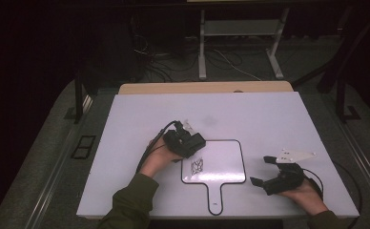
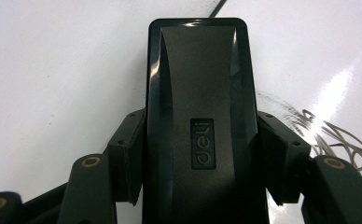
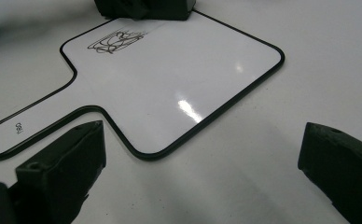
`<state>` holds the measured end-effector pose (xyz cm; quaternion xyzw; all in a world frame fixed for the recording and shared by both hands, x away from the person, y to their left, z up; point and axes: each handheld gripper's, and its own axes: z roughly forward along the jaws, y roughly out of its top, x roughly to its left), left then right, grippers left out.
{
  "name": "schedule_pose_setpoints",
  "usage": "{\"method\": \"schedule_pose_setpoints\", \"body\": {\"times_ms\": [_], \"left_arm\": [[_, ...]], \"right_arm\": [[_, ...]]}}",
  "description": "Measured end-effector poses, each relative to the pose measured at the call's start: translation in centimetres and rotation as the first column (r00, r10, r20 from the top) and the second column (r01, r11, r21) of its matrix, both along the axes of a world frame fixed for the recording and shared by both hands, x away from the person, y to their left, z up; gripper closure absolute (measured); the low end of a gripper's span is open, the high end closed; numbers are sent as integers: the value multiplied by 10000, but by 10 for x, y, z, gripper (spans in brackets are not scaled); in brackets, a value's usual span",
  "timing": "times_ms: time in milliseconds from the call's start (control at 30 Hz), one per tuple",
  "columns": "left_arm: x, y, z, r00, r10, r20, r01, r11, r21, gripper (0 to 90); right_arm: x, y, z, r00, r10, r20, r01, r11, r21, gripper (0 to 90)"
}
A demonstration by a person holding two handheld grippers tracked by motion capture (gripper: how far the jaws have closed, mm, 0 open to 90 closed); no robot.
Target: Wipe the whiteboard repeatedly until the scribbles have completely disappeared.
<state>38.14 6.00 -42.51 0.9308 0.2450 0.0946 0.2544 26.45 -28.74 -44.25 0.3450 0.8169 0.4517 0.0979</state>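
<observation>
Here the left tongs (image 2: 200, 186) clamp a black eraser (image 2: 200, 107) on the whiteboard (image 1: 221, 162); right tongs (image 3: 202, 172) gape wide.

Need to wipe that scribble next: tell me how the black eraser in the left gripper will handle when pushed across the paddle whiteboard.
The eraser looks like a rigid, glossy block, so probably stiff. The left gripper clamps its flat sides, so it should not roll. The whiteboard shines and lies loose, so it may slide.
</observation>
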Motion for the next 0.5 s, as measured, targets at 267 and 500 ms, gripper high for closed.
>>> {"method": "schedule_pose_setpoints", "body": {"times_ms": [267,500], "left_arm": [[-5,-13,-1,9991,-415,-103,413,9990,-193,394],[-12,-31,-1,9955,-936,-123,933,9954,-227,393]], "right_arm": [[0,0,0,10000,17,-6,-17,10000,-7,0],[0,0,0,10000,8,-20,-8,10000,-21,0]]}}
